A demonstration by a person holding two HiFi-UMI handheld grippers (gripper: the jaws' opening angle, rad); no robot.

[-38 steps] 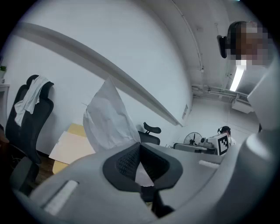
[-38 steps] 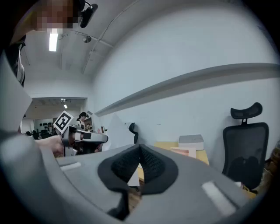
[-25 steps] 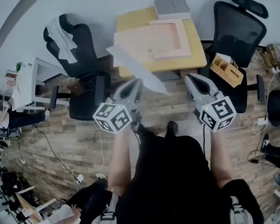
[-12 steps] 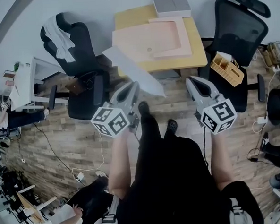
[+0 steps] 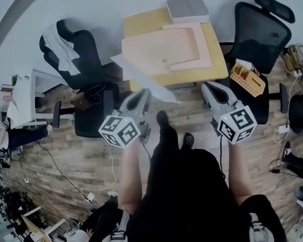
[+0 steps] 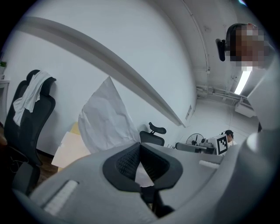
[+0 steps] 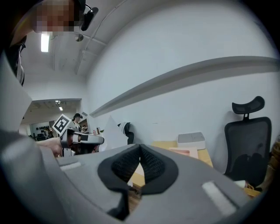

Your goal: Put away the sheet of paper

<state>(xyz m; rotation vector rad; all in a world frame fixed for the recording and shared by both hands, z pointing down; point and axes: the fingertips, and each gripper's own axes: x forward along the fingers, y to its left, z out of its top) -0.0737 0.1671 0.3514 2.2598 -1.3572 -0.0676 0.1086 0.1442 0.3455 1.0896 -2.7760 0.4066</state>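
Left gripper view showed the left tongs [image 6: 140, 146] pressed together on the lower edge of the sheet of paper [image 6: 105, 120], which rose crumpled beyond them, held in the air at the near left corner of the bench [image 5: 217, 63]. The right tongs [image 7: 140, 148] were closed as well, with nothing between them, just off the bench's near right edge. Carrying seemed the step in hand; the next move would likely call for bringing the sheet over what looked like a pink folder [image 5: 162, 48] on the bench and laying it flat. A grey box [image 5: 187, 8] sat at the far edge, and a black office chair stood on either side on the wooden floor [image 5: 66, 148].
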